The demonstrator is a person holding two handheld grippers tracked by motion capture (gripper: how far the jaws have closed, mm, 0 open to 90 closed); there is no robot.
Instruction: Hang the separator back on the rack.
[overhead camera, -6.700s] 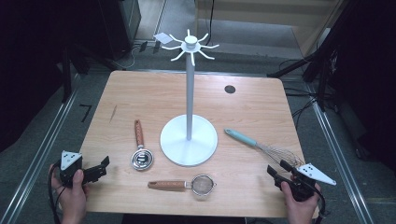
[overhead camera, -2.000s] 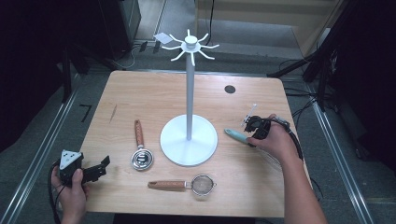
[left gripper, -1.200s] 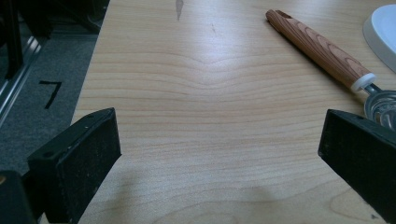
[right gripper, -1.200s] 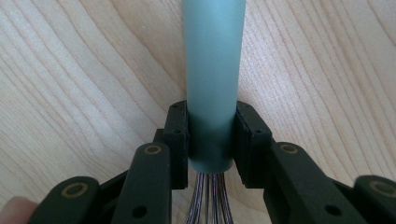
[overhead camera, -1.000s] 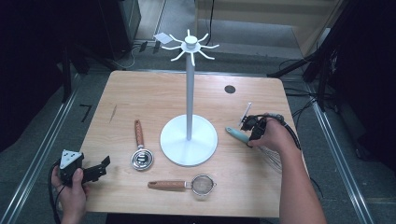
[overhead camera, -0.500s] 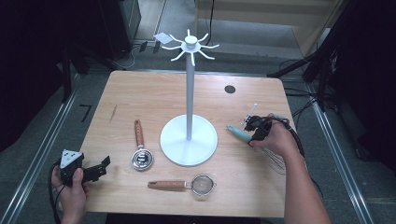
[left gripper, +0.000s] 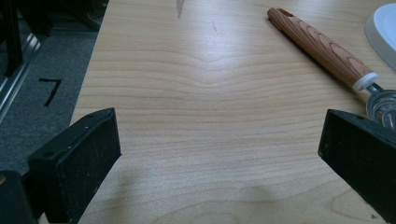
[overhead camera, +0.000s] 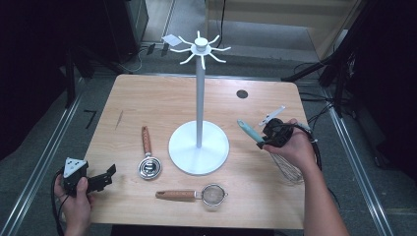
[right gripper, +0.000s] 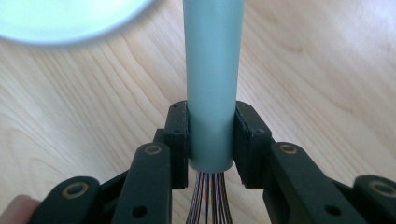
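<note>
My right gripper [overhead camera: 272, 135] is shut on the teal handle [overhead camera: 250, 131] of a wire whisk [overhead camera: 288, 169], right of the white hook stand [overhead camera: 198, 147]. The handle end points up and left toward the stand, while the wires trail back under the hand. In the right gripper view both pads [right gripper: 177, 135] press on the teal handle [right gripper: 212, 79], with the wires below. My left gripper [overhead camera: 105, 179] rests at the table's front left corner, open. Its jaws stand wide apart over bare wood in the left gripper view.
A wooden-handled metal scoop [overhead camera: 148, 160] lies left of the stand's base. A small strainer [overhead camera: 194, 195] with a wooden handle lies in front of it. A dark round hole [overhead camera: 241, 94] sits at the back right. The scoop's handle [left gripper: 322, 49] lies ahead of the left jaws.
The right gripper came from the front right corner to the whisk and shut on its handle. In the last second it lifted the handle end slightly. The left gripper stayed put.
</note>
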